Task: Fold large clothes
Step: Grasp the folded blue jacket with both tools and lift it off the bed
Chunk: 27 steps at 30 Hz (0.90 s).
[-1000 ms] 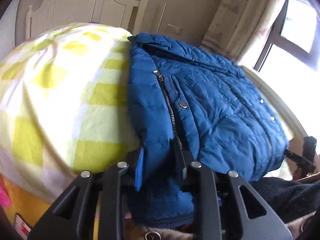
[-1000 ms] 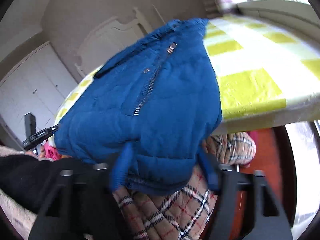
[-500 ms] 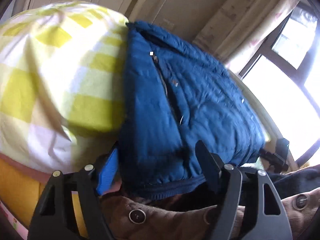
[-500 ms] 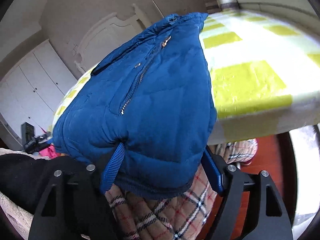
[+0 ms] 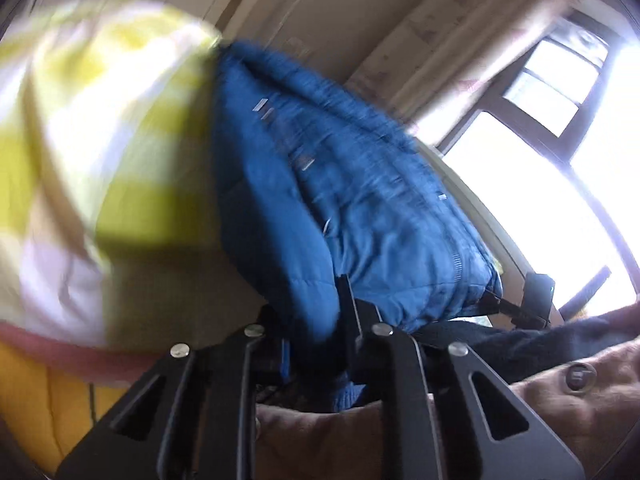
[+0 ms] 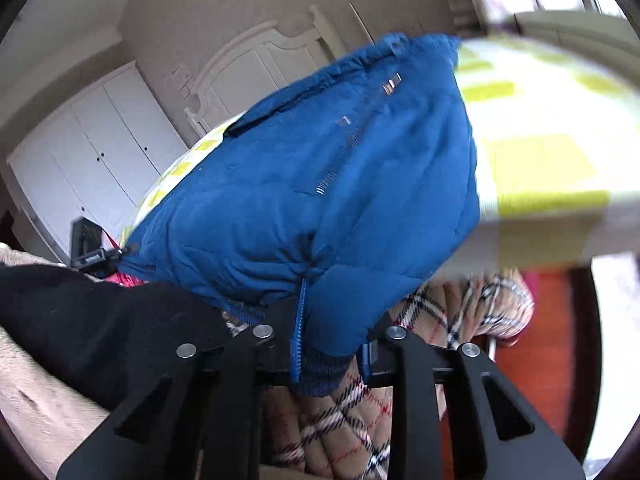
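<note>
While both grippers close, left gripper (image 5: 316,344) and right gripper (image 6: 332,344) pinching the jacket (image 6: 320,200) hem at the bed's (image 6: 552,136) near edge: lift evenly, fold far.

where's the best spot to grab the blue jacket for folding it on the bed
Grip the ribbed hem at its two near corners, coming in from the foot of the bed. The blue jacket lies with that hem hanging over the bed's near edge, so it is thin and free underneath. Both tools are closing there now: left tool, right tool, fabric between them.
</note>
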Tool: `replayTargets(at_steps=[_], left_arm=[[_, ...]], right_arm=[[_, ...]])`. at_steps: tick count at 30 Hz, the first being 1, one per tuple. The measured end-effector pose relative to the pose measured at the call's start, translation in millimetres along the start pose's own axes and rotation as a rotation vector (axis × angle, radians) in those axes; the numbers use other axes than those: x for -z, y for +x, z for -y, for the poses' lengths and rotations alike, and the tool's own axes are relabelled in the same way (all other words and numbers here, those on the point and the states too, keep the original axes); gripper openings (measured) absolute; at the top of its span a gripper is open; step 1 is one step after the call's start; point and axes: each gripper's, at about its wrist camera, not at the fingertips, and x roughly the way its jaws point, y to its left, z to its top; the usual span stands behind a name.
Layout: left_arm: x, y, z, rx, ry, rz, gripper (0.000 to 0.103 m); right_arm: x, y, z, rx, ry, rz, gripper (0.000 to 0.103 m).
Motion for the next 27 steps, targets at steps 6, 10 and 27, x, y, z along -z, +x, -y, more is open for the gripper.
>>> replayTargets(at_steps=[6, 10, 27], left_arm=[[-29, -36, 25, 0.145, 0.008, 0.145, 0.016], [-45, -66, 34, 0.227, -0.005, 0.240, 0.016], [-198, -76, 38, 0.317, -0.045, 0.360, 0.026]], right_arm=[[-31, -59, -33, -0.060, -0.034, 0.226, 0.018], [-54, -90, -61, -0.095, -0.106, 0.328, 0.018], [-240, -52, -72, -0.084, -0.083, 0.369, 0.018]])
